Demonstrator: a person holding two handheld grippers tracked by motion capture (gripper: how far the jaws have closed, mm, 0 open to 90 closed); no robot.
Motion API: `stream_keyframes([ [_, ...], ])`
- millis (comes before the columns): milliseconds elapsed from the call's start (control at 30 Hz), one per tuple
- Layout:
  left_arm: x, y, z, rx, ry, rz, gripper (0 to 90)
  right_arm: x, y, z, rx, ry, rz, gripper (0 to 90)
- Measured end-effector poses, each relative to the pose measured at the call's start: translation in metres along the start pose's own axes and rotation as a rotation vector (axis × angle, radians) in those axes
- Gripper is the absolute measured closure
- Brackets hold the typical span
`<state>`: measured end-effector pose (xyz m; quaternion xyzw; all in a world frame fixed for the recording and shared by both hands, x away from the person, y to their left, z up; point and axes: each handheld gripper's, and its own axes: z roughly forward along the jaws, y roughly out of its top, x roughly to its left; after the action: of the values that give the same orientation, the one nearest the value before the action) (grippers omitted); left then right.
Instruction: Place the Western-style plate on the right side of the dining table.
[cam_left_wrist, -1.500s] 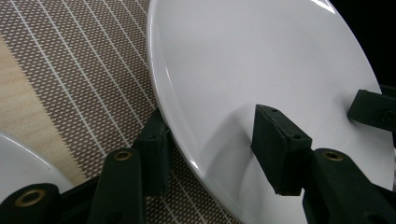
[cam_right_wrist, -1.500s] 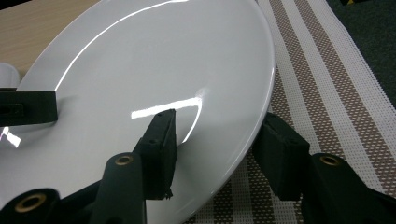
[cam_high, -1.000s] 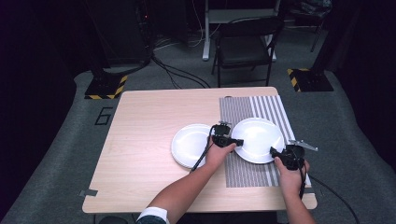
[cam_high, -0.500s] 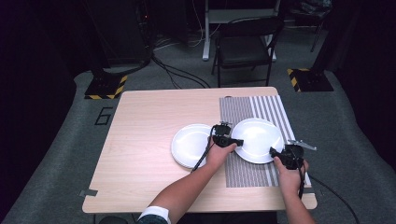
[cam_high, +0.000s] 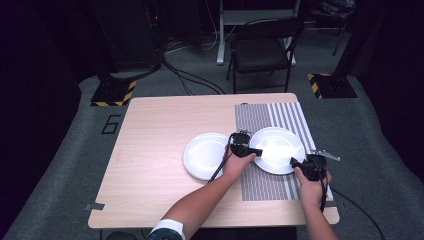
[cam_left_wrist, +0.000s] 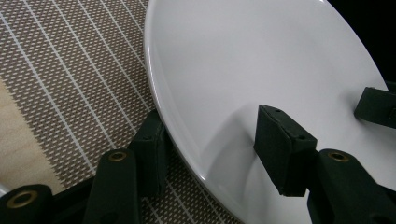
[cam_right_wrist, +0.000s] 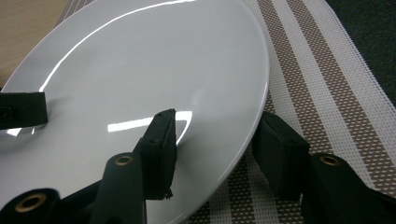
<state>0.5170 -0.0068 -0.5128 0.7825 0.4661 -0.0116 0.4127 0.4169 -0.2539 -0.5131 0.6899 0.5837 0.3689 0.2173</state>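
A white plate (cam_high: 277, 145) (cam_left_wrist: 243, 56) (cam_right_wrist: 140, 60) lies on a brown-and-white striped placemat (cam_high: 280, 120) (cam_left_wrist: 70, 70) (cam_right_wrist: 317, 70). My left gripper (cam_high: 252, 150) (cam_left_wrist: 210, 126) straddles its left rim, one jaw beside and under the edge and the other hovering over the plate's inside. Its jaws have just been opening and the upper pad stands off the plate. My right gripper (cam_high: 297, 162) (cam_right_wrist: 217, 126) is shut on the plate's near right rim, with one pad on top and one against the outer edge.
A second white plate (cam_high: 202, 155) sits on the bare wooden table (cam_high: 160, 125) just left of the placemat. A dark folding chair (cam_high: 262, 50) stands beyond the table's far edge. Cables trail from both grippers toward the table's near edge.
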Motion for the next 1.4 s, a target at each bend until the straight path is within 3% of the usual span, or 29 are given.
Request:
stream_keyframes([
  [367, -0.0024, 0.0019, 0.0036, -0.001, 0.017, 0.023, 46.6, -0.0033, -0.0007, 0.0028, 0.011, -0.020, 0.017, 49.6],
  [567, -0.0036, 0.0014, 0.0038, 0.002, 0.033, 0.063, 46.8, -0.0023, -0.0015, 0.0041, 0.020, -0.040, 0.009, 49.5],
  [1133, -0.0050, 0.0009, 0.0043, -0.001, 0.043, 0.071, 47.4, -0.0010, -0.0020, 0.0038, 0.024, -0.054, 0.002, 49.3],
  [1400, -0.0072, 0.0006, 0.0038, 0.004, 0.070, 0.092, 48.5, -0.0037, -0.0017, 0.0024, 0.028, -0.065, -0.001, 49.4],
])
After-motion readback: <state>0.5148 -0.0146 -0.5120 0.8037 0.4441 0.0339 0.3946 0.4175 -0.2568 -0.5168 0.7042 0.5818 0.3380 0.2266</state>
